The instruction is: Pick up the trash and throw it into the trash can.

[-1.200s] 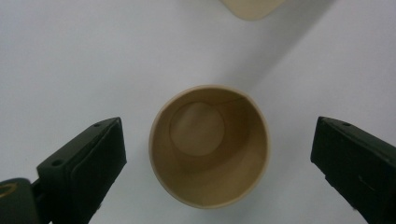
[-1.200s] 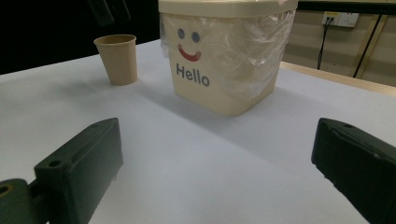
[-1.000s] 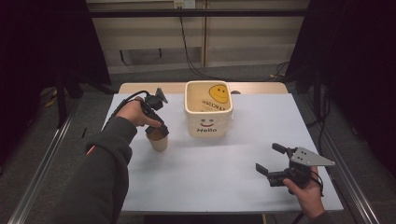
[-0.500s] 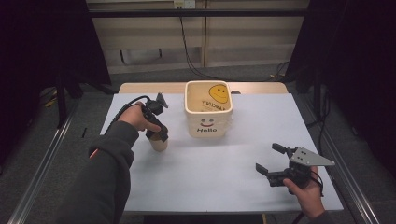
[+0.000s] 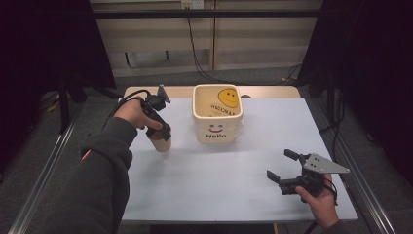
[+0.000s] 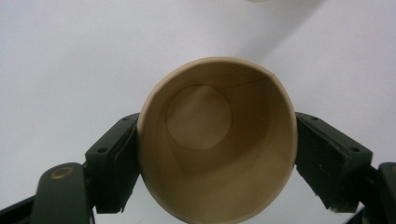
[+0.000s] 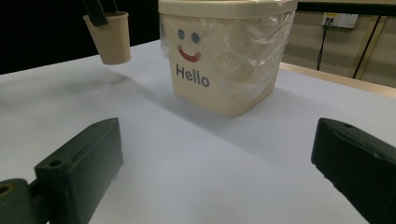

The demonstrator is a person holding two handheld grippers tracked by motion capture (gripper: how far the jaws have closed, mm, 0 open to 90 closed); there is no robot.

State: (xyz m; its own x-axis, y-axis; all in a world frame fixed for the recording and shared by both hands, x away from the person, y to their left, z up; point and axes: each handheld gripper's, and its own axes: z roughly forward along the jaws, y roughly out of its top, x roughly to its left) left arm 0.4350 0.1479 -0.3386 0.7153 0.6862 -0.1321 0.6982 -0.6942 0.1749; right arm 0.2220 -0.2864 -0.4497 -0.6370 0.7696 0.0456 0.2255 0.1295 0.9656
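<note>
One small tan paper cup (image 6: 217, 140) clamped in the left gripper (image 5: 160, 130), jaws pressing opposite sides of the wall near the rim. Cup is empty, hanging just above the white table (image 5: 234, 180), left of the cream square plastic bucket (image 5: 217, 117) with the smiley face and "Hello" print; right gripper view shows it clear of the surface. Judgement: very light, thin wall, crushes easily, so a gentle squeeze high on the wall is the sensible hold. Long axis near vertical, slight tilt, mouth up towards the gripper camera. Right gripper (image 5: 285, 168) sits well apart near the table's front right, jaws spread wide, nothing between them.
</note>
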